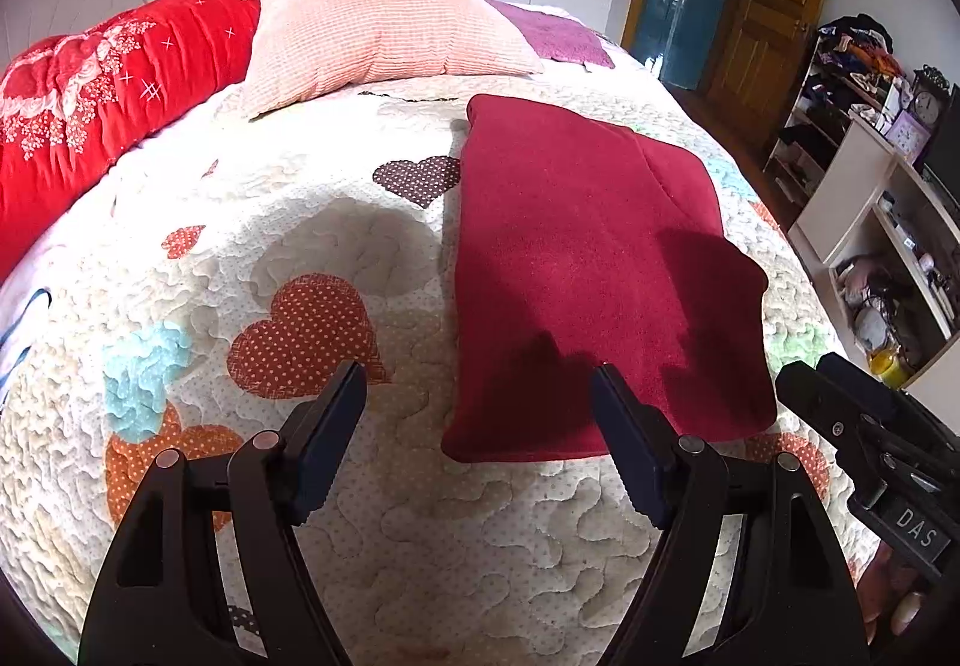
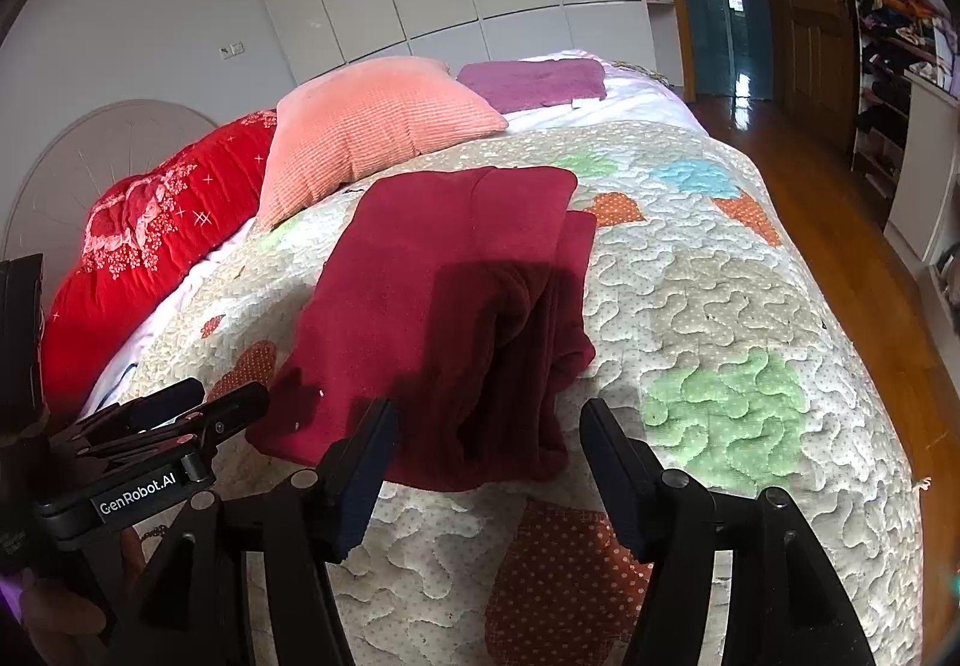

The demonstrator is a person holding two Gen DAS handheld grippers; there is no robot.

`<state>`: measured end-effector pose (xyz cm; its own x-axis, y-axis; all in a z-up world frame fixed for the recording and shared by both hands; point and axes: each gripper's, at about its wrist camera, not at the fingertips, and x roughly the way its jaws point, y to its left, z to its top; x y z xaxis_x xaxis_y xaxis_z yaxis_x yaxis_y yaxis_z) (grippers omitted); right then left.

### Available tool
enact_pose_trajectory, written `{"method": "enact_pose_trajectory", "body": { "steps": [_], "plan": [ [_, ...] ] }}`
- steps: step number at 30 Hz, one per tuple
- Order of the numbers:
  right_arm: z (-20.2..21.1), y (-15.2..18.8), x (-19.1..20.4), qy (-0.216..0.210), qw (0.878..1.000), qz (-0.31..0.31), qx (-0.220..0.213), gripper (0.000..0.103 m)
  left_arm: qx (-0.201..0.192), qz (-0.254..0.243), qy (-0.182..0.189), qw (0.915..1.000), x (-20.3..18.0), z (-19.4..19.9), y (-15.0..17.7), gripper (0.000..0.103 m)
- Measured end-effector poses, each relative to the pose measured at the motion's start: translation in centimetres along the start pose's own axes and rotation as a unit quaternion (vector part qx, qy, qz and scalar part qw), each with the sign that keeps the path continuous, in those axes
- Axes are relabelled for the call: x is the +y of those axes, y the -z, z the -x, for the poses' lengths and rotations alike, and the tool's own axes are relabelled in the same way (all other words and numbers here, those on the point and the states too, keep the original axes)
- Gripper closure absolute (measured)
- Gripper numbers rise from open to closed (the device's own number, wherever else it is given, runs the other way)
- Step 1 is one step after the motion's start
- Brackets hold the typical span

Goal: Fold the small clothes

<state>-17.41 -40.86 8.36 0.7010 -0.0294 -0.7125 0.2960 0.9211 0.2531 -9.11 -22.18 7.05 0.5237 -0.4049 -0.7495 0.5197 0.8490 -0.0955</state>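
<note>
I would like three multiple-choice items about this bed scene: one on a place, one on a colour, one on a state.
1. Where does the folded garment lie?
A. on the quilt
B. on the floor
C. on the pink pillow

2. What colour is the garment?
A. blue
B. dark red
C. white

3. How does the left gripper stand?
A. shut on the garment
B. open, holding nothing
C. shut on the pillow

Answers:
1 A: it rests flat on the heart-patterned quilt, in front of the pink pillow.
2 B: the cloth is dark red in both views.
3 B: its fingers stand apart above the quilt with nothing between them.
</note>
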Motion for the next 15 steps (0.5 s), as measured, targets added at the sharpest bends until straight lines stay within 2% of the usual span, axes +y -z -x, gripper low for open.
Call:
{"method": "enact_pose_trajectory", "body": {
  "steps": [15],
  "plan": [
    [-1.08,0.00,0.73,0.007,1.000,0.004,0.016,0.040,0.008,0.002,-0.002,1.0000,0.18,-0.56,0.14,0.025]
  ]
}}
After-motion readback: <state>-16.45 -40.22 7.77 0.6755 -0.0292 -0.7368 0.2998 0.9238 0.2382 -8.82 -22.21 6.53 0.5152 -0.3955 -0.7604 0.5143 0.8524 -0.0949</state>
